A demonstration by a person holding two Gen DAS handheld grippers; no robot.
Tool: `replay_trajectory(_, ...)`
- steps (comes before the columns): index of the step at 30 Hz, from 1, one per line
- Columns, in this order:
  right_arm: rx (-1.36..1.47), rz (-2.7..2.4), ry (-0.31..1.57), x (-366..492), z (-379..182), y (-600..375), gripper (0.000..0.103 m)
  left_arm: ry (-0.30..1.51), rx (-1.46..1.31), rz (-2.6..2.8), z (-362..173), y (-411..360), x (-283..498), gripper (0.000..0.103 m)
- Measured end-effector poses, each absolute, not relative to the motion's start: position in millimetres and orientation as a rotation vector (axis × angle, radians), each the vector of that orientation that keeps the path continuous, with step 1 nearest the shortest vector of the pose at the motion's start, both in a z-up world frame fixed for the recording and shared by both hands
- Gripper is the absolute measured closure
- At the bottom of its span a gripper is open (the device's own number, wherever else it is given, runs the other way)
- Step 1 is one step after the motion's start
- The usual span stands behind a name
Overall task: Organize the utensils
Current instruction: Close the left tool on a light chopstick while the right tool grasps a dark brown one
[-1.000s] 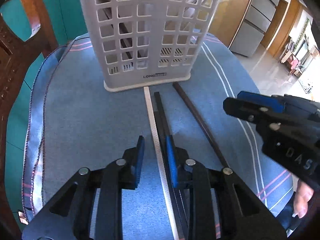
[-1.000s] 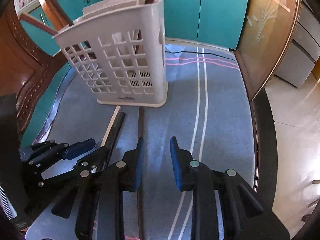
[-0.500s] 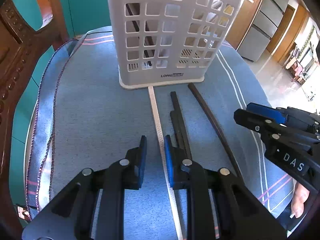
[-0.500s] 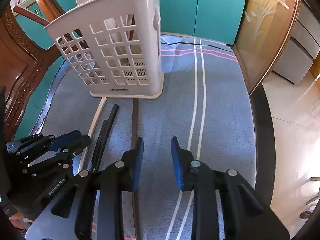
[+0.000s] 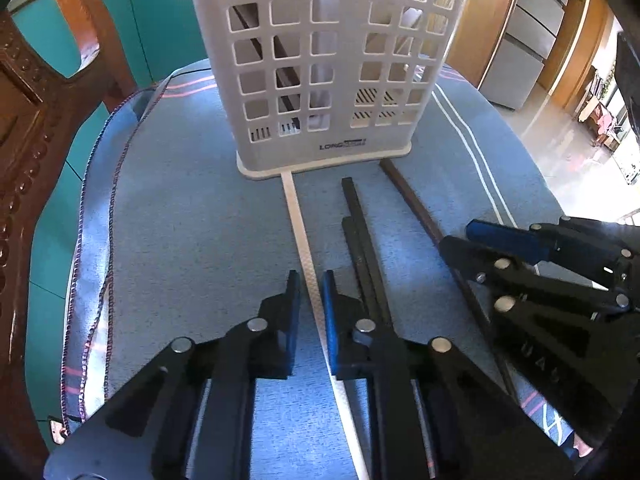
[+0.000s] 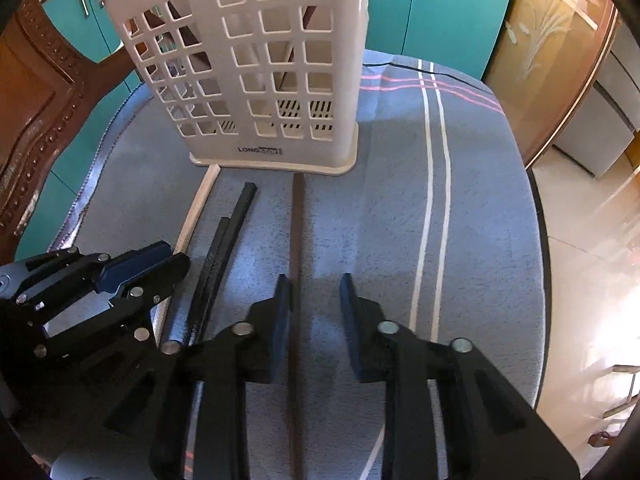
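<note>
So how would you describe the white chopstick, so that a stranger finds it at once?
Find the white slotted basket standing on the blue cloth. Several sticks lie in front of its base. The white chopstick is the leftmost, its tip touching the base; its neighbours are black and brown.

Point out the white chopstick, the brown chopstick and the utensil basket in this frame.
white chopstick [image 5: 298, 220], left wrist view, on its bare shaft ahead of the gripper.
brown chopstick [image 6: 297, 220], right wrist view, on mid-shaft.
utensil basket [image 5: 344, 146], left wrist view, on the front wall by the printed logo.
</note>
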State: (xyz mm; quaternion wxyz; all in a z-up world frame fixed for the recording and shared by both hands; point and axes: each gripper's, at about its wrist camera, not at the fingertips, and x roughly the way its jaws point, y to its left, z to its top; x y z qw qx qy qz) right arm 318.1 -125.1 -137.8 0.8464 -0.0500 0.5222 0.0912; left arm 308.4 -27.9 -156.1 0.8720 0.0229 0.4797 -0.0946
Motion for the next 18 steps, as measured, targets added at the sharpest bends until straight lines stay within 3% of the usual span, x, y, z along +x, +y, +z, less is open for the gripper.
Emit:
replay_trajectory(2,-0.104,0.182,1.102,318.2,-137.5,-124.4,0.092,1.002,0.049,-0.193,-155.0,-23.4,305.6,0.093)
replay_trajectory(9,-0.049,0.137,1.123,325.3,-137.7,-141.5,0.092,1.003,0.048,-0.160,-154.3,-11.8,306.8,0.093)
replay_trajectory(18,-0.056,0.133,1.116,326.0,-137.5,-142.0,0.083,0.996,0.062,-0.135,-154.1,-11.8,310.2,0.090)
